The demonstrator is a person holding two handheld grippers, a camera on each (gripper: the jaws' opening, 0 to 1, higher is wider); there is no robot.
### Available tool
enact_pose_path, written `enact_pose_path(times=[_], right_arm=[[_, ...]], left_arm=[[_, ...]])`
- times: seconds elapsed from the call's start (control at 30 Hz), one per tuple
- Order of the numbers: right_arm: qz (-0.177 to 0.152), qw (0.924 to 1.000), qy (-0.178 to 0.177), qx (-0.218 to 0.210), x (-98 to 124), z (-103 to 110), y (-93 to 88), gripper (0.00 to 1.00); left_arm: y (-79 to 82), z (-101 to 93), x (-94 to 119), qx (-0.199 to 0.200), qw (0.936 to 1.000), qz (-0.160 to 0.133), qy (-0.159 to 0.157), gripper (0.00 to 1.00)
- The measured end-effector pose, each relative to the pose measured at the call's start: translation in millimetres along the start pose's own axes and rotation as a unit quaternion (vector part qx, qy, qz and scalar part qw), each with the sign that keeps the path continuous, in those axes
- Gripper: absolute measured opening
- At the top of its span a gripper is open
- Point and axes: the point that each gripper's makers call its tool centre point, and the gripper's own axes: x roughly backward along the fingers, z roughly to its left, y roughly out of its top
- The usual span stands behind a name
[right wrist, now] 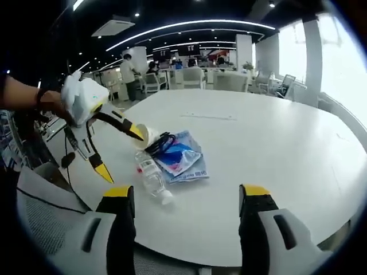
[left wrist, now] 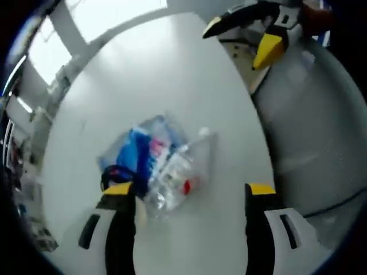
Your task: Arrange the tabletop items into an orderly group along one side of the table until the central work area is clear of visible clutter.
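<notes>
Closest to you in the right gripper view, your right gripper (right wrist: 186, 197) rises from the bottom edge with its two yellow-tipped jaws spread wide, nothing between them. Just beyond, at lower centre, one clear plastic water bottle (right wrist: 152, 179) lies on its side on the round white table (right wrist: 275, 143). Touching the bottle's far side is one blue and white plastic packet (right wrist: 183, 161), lying flat, with one black cable (right wrist: 162, 142) coiled on its upper left corner. Beside the cable, one pale round roll or cup (right wrist: 144, 136) sits at the tip of your left gripper (right wrist: 121, 152), which enters from the left with its jaws parted; you cannot tell whether it touches that item. Far beyond, in the upper frame, several chairs and people stand under ceiling lights.

At the bottom of the left gripper view, your left gripper (left wrist: 192, 195) shows both jaws spread apart. Between and just past them, at centre, lie the same bottle (left wrist: 178, 172) and packet (left wrist: 140, 146), the cable (left wrist: 114, 175) by the left jaw. At upper right, your right gripper (left wrist: 252, 37) hangs past the table's edge (left wrist: 143, 63).
</notes>
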Motion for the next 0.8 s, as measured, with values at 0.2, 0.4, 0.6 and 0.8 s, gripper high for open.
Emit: enact_pose_path(times=[0.2, 0.4, 0.6, 0.8], right_arm=[[0.0, 1.0, 0.0, -0.003, 0, -1, -0.7, 0.73], [0.0, 0.9999, 0.001, -0.015, 0, -3, -1.1, 0.72], [0.001, 0.9997, 0.002, -0.023, 0, -2, -1.8, 0.69], [0.005, 0.9997, 0.006, -0.024, -1, 0, -3.4, 0.69]], left_arm=[[6.1, -1.7, -22, -0.037, 0.9984, 0.019, -0.038, 0.73], [5.8, -7.9, -42, -0.07, 0.9934, 0.05, -0.076, 0.72], [6.5, -14.3, -55, -0.076, 0.9888, 0.056, -0.115, 0.69], [-1.5, -17.2, -65, -0.089, 0.9826, 0.082, -0.141, 0.65]])
